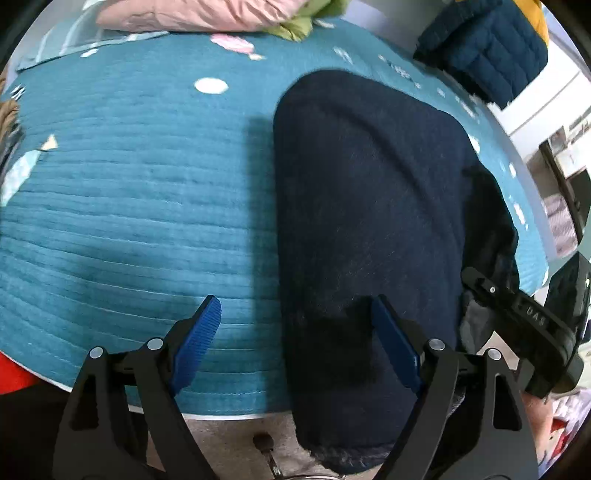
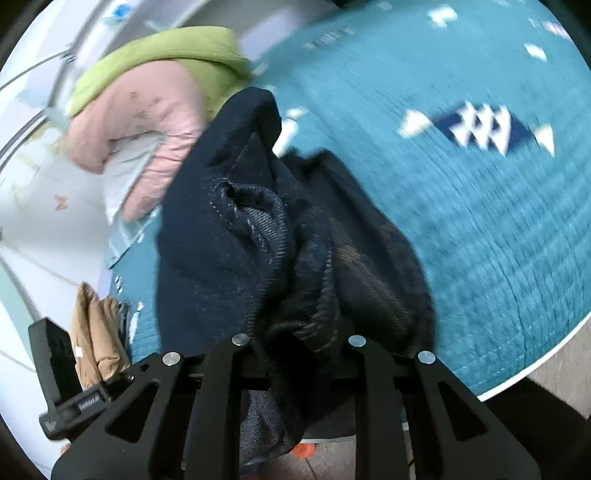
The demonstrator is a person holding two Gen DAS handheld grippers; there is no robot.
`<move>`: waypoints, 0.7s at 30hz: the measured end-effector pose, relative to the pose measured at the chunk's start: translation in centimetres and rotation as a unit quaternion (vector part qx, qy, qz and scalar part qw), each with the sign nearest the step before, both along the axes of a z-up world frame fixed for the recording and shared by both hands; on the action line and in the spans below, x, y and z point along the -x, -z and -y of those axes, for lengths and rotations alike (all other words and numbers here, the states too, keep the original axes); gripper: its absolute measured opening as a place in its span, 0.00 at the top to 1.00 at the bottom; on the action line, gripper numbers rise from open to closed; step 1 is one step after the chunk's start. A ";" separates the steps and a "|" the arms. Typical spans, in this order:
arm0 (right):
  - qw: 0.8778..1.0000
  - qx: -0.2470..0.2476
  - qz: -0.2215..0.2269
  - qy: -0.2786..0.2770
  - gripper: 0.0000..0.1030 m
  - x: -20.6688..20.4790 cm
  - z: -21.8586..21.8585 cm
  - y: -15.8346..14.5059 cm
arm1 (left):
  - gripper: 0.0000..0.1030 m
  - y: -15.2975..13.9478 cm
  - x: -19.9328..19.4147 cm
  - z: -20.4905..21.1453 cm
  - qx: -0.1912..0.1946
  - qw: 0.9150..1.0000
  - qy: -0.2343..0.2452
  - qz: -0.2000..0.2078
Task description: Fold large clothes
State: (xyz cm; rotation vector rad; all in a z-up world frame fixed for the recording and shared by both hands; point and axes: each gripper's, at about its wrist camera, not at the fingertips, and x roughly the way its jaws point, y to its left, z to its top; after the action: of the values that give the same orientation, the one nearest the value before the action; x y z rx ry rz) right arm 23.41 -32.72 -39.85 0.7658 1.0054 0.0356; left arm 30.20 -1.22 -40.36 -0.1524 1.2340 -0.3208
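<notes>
A dark navy garment (image 1: 369, 206) lies in a long folded strip on the teal quilted bed cover (image 1: 129, 206), its near end hanging over the front edge. My left gripper (image 1: 295, 332) is open, its blue pads spread, the right pad (image 1: 395, 343) over the garment and the left pad (image 1: 199, 332) over the cover. My right gripper (image 2: 299, 332) is shut on a bunched part of the same navy garment (image 2: 258, 229); its fingertips are buried in the cloth. It also shows at the right of the left wrist view (image 1: 517, 321).
Pink and green padded clothes (image 1: 207, 14) are piled at the far side of the bed. A folded dark blue garment (image 1: 487, 51) sits at the far right. A tan garment (image 2: 96, 332) lies at the bed's side. The floor (image 1: 229, 435) is below the front edge.
</notes>
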 end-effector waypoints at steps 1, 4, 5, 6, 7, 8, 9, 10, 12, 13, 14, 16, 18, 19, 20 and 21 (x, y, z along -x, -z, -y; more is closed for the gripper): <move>1.000 -0.005 -0.001 0.006 0.75 0.1 0.4 0.1 | 0.19 0.4 0.1 0.5 -0.007 1.000 0.002 0.000; 0.999 0.024 0.014 0.033 0.69 1.4 2.0 -1.6 | 0.19 0.6 0.3 1.1 -0.026 1.000 0.006 0.009; 0.998 0.041 0.019 0.041 0.68 1.6 2.5 -2.4 | 0.17 0.8 0.3 1.2 -0.031 0.999 0.005 0.008; 0.997 0.054 0.031 0.047 0.68 2.0 2.9 -3.2 | 0.17 0.9 0.1 1.5 -0.033 0.999 0.005 0.005; 0.995 0.073 0.042 0.057 0.68 2.5 3.4 -4.3 | 0.17 1.0 0.1 1.7 -0.036 0.999 0.003 0.003; 0.993 0.087 0.053 0.062 0.68 2.8 3.6 -5.2 | 0.17 1.1 0.0 2.0 -0.040 0.999 0.004 0.004; 0.991 0.097 0.080 0.051 0.68 3.1 3.5 -6.5 | 0.17 1.0 0.2 2.3 -0.050 0.999 0.007 0.012; 0.990 0.097 0.092 0.036 0.69 2.9 3.1 -6.9 | 0.17 0.8 0.3 2.7 -0.060 0.998 0.011 0.019; 0.990 0.088 0.105 -0.024 0.70 1.6 1.4 -7.2 | 0.17 0.7 0.4 3.4 -0.066 0.997 0.016 0.024; 0.991 0.078 0.095 -0.054 0.71 0.7 0.5 -6.5 | 0.17 0.7 0.3 3.7 -0.066 0.997 0.017 0.022; 0.992 0.071 0.081 -0.070 0.71 0.1 -0.1 -5.8 | 0.17 0.7 0.2 3.7 -0.071 0.997 0.017 0.023; 0.991 0.093 0.012 -0.100 0.72 -0.7 -1.4 -3.1 | 0.17 0.5 0.3 4.3 -0.089 0.995 0.024 0.033; 0.988 0.108 -0.042 -0.103 0.80 -0.8 -1.4 -0.1 | 0.16 0.4 0.5 4.5 -0.095 0.994 0.030 0.037; 0.988 0.111 -0.054 -0.097 0.96 -0.5 -0.7 1.2 | 0.16 0.5 0.5 4.4 -0.086 0.995 0.035 0.027; 0.988 0.114 -0.059 -0.089 1.00 -0.5 -0.3 1.4 | 0.16 0.5 0.5 4.1 -0.071 0.997 0.036 0.014; 0.990 0.100 -0.059 -0.083 1.00 -0.4 0.3 1.4 | 0.16 0.4 0.6 4.0 -0.063 0.997 0.034 0.009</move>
State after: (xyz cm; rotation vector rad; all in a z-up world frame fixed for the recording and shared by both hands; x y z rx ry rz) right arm 23.81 -32.97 -41.28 0.5046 1.1656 0.0322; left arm 29.60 -5.26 -40.73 0.0008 1.2386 -0.3025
